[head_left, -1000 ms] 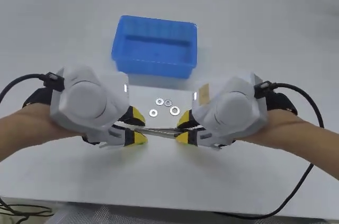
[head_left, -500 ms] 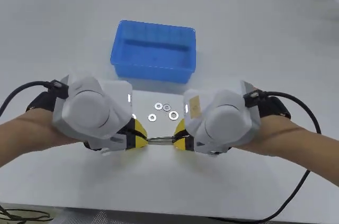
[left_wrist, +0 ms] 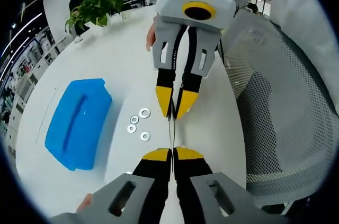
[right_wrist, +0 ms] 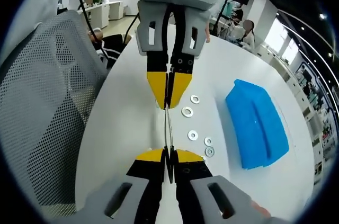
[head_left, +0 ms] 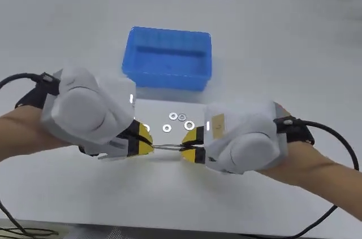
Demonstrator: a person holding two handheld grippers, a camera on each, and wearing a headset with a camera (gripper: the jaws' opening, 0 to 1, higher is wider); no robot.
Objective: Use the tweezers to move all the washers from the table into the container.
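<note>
My left claw (head_left: pixel 142 144) and right claw (head_left: pixel 190 145), both clamped on thin metal tweezers (head_left: pixel 167 147), moved closer together; regripping I'd say, flat silver washers (head_left: pixel 189 125) still unpicked.

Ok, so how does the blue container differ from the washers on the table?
The container is blue, box-shaped and open-topped; the washers are silvery flat rings. The container is far larger than any washer. It sits farther from the person, the washers nearer, just beyond the tweezers. Both rest on the white table.
</note>
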